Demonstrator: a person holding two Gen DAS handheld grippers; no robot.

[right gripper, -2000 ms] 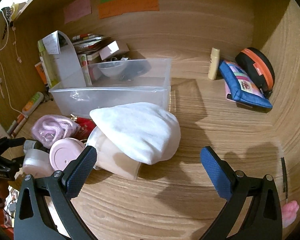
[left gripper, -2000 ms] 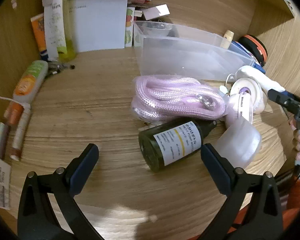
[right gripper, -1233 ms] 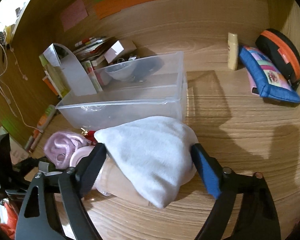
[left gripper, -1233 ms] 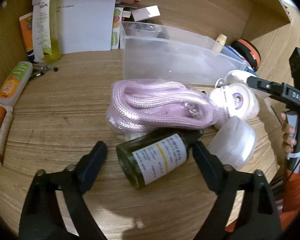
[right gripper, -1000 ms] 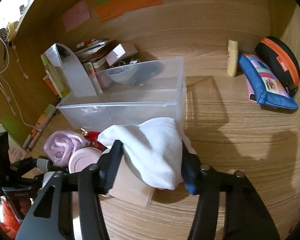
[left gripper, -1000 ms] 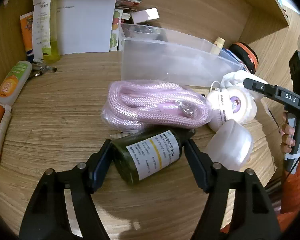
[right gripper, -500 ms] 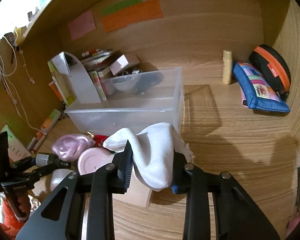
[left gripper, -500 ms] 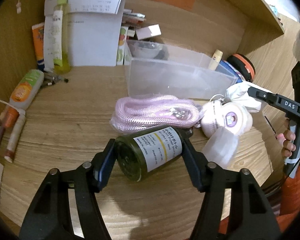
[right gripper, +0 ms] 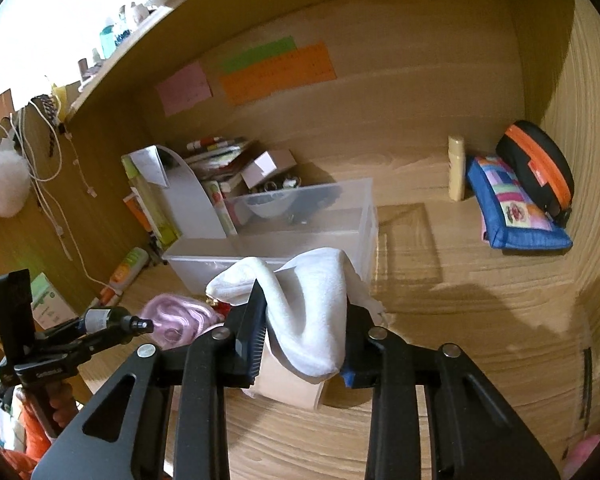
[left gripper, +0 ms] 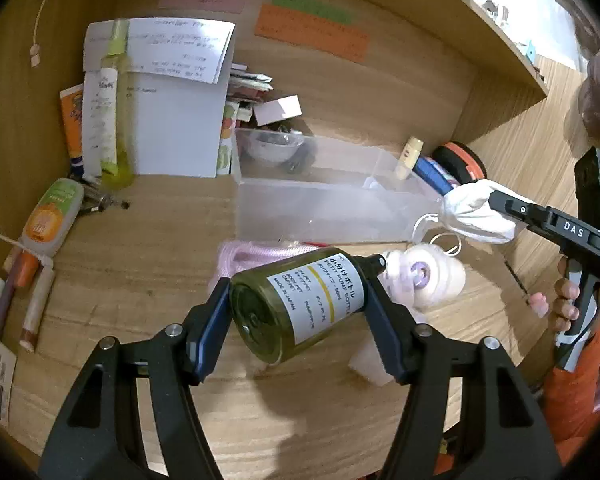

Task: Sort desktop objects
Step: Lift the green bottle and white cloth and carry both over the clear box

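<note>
Two grips on: left gripper (left gripper: pixel 298 316) clamps the dark green pump bottle (left gripper: pixel 300 304) across its body, clear of the desk (left gripper: pixel 140 264). Looks rigid and slick, so hold mid-label. Right gripper (right gripper: pixel 300 344) pinches the soft white cloth (right gripper: pixel 312 312) near the clear bin (right gripper: pixel 300 216); light, droopy.

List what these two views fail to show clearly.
- Pink rope bundle, left wrist view: mostly hidden behind the green bottle.
- Bottle label: print too small to read fully.
- Tan object, right wrist view: covered by the white cloth and claw; identity unclear.
- Clear bin contents: blurred through plastic.
</note>
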